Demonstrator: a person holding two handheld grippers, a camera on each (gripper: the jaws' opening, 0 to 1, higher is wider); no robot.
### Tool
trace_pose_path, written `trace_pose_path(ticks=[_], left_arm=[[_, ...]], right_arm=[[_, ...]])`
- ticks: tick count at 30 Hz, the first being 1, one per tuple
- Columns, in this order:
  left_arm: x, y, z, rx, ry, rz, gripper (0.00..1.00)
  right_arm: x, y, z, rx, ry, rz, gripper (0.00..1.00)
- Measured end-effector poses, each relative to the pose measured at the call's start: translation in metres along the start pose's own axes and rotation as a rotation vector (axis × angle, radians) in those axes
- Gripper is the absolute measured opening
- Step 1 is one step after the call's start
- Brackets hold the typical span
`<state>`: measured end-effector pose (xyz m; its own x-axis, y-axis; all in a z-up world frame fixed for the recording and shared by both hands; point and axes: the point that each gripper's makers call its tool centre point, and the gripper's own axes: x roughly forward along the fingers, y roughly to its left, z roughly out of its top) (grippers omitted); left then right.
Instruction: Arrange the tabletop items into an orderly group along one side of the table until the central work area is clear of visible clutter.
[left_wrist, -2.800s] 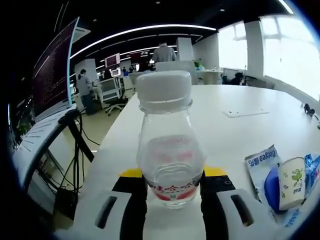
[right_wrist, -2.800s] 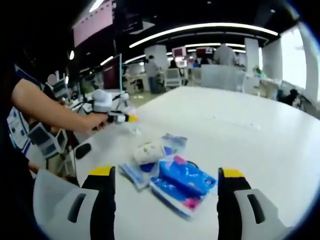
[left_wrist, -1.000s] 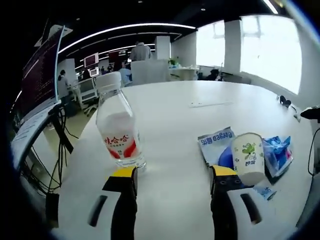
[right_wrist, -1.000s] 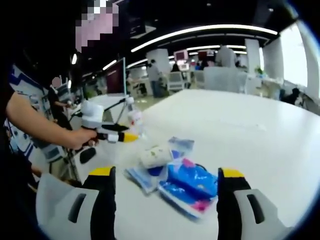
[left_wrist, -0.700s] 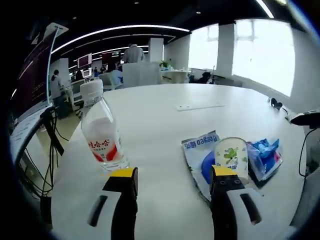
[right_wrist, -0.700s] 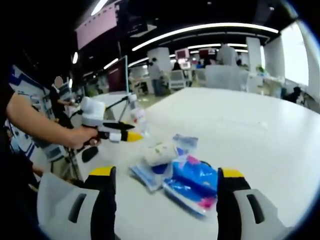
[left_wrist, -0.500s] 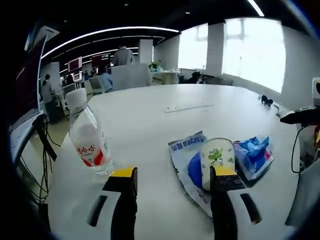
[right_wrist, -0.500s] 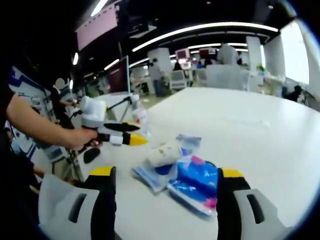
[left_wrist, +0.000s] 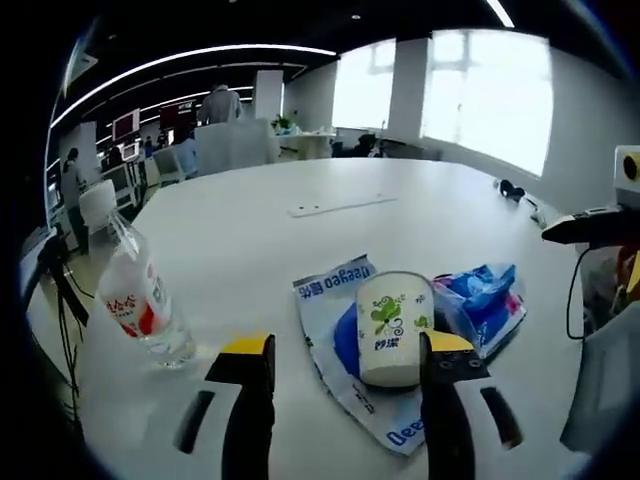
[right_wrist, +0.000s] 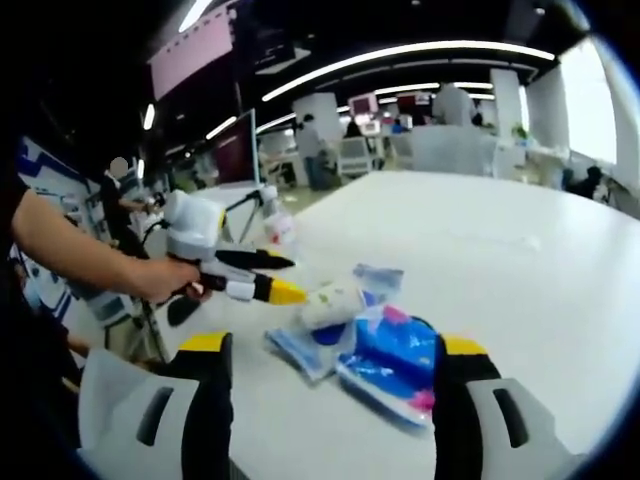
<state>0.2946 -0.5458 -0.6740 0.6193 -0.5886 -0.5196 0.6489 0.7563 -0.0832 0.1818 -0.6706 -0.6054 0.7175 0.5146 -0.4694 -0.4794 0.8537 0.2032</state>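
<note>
The left gripper (left_wrist: 346, 350) has its fingers spread wide, empty, around a paper cup (left_wrist: 394, 327) lying on a white snack packet (left_wrist: 345, 330). A blue pouch (left_wrist: 487, 303) adjoins; a water bottle (left_wrist: 138, 300) stands leftward on the counter (left_wrist: 260, 235). The right gripper (right_wrist: 335, 350) gapes, empty.

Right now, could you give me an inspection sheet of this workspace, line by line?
Surface: white table, mostly bare.
Job's things: clear bottle standing near the table edge; paper cup lying on a white and blue packet; blue packet beside it.
Clutter: a flat white piece farther back on the table.
Grippers: left gripper open, its jaws on either side of the cup; right gripper open, holding nothing, back from the packets.
Cables: dark cable at the table's edge.
Surroundings: open office, ceiling light strips, bright windows, people at desks.
</note>
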Motion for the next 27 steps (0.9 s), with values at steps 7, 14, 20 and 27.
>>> trace_pose_path(ticks=[7,14,20,27], left_arm=[[-0.002,0.003,-0.006,0.024,0.03,-0.008,0.53],[-0.002,0.001,-0.004,0.063,0.059,-0.021,0.52],[0.007,-0.011,0.002,0.128,0.065,-0.031,0.54],[0.018,-0.028,-0.002,0.217,0.108,-0.077,0.55]], right_arm=[[0.002,-0.001,-0.003,-0.001,0.012,0.002,0.8],[0.008,0.001,-0.002,0.007,0.016,0.018,0.79],[0.01,-0.004,0.002,-0.016,0.027,0.038,0.79],[0.011,-0.007,-0.001,-0.028,0.047,0.054,0.78]])
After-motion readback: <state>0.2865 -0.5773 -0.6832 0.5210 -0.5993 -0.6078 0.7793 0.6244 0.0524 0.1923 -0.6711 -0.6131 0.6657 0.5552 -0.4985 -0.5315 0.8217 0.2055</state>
